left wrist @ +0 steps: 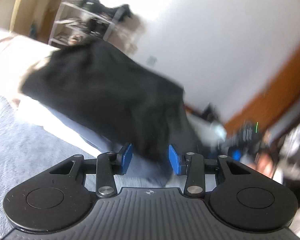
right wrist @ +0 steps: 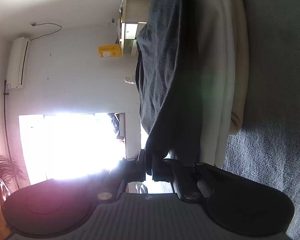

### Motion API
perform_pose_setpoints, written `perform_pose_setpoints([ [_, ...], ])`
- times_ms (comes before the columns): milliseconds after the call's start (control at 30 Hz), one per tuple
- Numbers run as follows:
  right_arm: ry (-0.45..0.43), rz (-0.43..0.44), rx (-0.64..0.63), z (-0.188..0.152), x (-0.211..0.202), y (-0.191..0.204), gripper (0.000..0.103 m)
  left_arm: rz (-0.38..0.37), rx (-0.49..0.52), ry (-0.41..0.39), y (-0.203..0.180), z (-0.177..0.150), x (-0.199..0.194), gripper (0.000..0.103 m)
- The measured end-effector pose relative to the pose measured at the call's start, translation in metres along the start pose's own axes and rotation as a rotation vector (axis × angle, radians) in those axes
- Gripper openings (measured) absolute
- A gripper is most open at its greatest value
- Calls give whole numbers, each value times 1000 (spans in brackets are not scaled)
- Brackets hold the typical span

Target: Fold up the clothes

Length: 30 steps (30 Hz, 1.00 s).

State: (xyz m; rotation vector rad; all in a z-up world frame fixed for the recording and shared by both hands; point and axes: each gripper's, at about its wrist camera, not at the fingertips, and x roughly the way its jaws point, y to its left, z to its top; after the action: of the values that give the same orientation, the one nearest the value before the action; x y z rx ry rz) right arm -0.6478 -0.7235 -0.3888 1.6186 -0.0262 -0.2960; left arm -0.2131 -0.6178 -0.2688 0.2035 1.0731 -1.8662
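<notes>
Grey fleecy bedding (left wrist: 20, 140) fills the left wrist view; the black garment (left wrist: 102, 92) rises toward eleven o'clock, its corner reaching between the left gripper (left wrist: 150, 159), blue pads apart. Right wrist view, rolled sideways: right gripper (right wrist: 149, 165) pinches that garment's edge at twelve o'clock. Likely lifting to fold; next, left must clamp

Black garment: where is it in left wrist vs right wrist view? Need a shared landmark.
Left wrist: black garment runs from upper left to lower centre, ending between the open blue jaws.
Right wrist: it hangs down the centre, its lower edge pinched in the shut jaws.
Shared landmark: grey fleece blanket.
</notes>
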Motion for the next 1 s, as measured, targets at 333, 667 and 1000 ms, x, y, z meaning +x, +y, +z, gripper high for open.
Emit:
perform_pose_setpoints([
  [333,28,8,7,3,-9,-4,5,184,-535,-234,114,23,-11,41],
  [667,35,8,1,5,-19,-7,5,204,-558,-233,119,37,8,34],
  [1000,40,57,-94,3,-23,20,5,285,-501,-343,111,60,-7,0],
])
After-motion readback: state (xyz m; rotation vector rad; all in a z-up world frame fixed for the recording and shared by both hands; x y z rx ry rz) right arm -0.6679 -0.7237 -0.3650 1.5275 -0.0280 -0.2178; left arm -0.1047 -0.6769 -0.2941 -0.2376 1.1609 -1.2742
